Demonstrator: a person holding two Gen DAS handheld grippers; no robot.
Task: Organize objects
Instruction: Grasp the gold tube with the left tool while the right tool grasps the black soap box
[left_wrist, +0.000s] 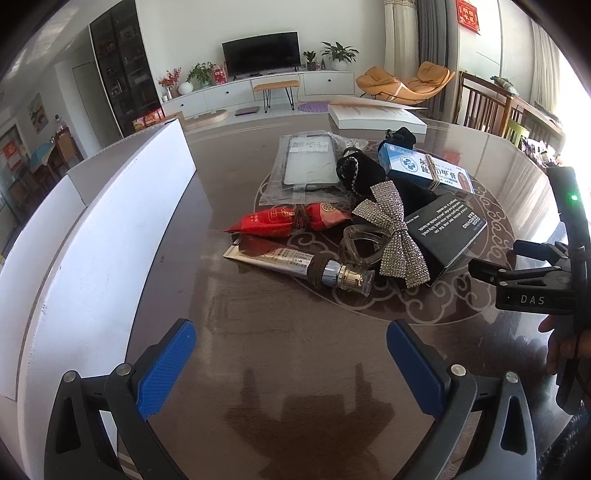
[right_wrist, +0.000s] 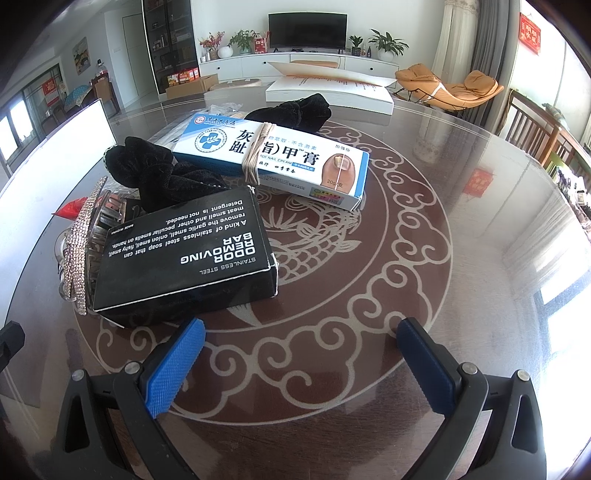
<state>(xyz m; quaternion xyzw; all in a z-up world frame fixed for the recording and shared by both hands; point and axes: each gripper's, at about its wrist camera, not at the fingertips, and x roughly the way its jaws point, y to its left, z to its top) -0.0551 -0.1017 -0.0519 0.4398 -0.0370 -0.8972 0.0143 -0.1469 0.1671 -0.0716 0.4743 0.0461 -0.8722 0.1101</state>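
Silver tube (left_wrist: 295, 264) flat, cap seemingly toward right gripper (left_wrist: 491, 273).

Table (left_wrist: 498, 162): items lay clustered at centre. Bin (left_wrist: 92, 240) stood at left edge. Phone-case packet (left_wrist: 306, 166) lay farthest back; sachet (left_wrist: 291, 218) before it; tube (left_wrist: 295, 264) nearest. Bow clip (left_wrist: 395, 236) lay right of tube, overlapping soap box (right_wrist: 184, 251). Cream box (right_wrist: 273, 158) lay behind soap box, scrunchie (right_wrist: 162, 177) between.

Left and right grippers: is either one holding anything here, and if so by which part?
Nothing is held. The left gripper and the right gripper both hover over the table with jaws wide apart, short of the black box.
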